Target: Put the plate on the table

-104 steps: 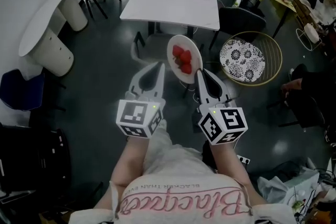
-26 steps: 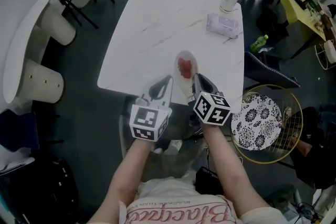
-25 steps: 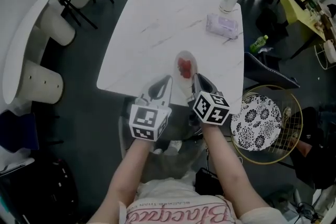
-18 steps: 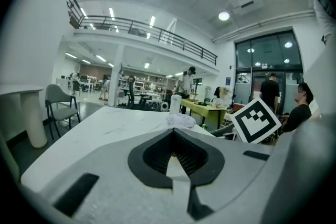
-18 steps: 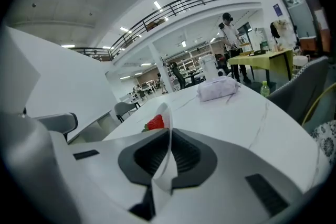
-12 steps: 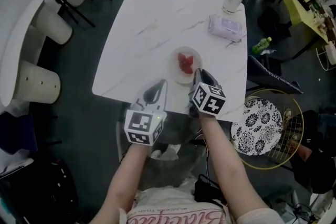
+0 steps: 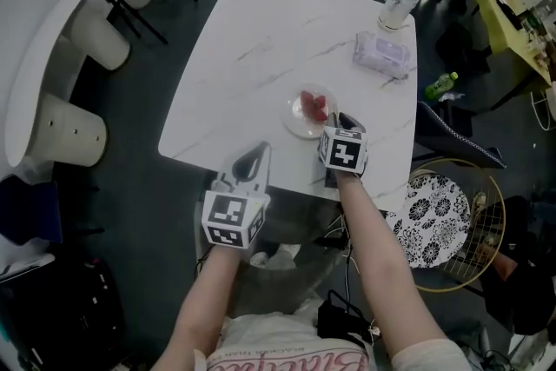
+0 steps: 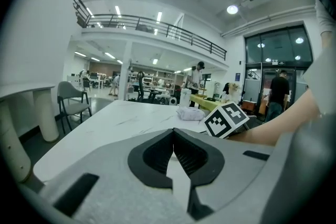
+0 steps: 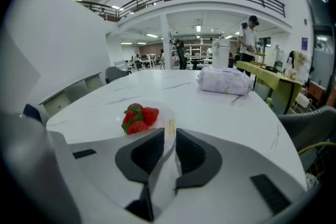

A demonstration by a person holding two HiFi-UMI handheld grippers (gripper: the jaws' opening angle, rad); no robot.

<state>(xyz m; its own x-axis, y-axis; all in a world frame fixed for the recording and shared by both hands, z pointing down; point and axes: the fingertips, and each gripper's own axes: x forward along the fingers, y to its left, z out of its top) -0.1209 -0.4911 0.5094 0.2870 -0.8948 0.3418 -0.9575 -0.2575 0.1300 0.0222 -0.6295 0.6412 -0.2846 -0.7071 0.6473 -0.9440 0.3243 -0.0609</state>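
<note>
A: White, grey-veined square table (image 7: 261, 48) lies below you. Where's the round white plate (image 7: 300, 125)?

B: Near the table's front edge, apparently flat on the top, though I can't confirm contact. Your right gripper (image 7: 341, 121) pinches its near rim. Your left gripper (image 7: 258, 152) hangs at that front edge, jaws together on nothing. Red strawberries (image 9: 137, 118) sit heaped on the plate.

A: Which step, then?

B: Setting down, I'd judge. Next, part your right jaws and back out level, so the rim isn't dragged.
</note>
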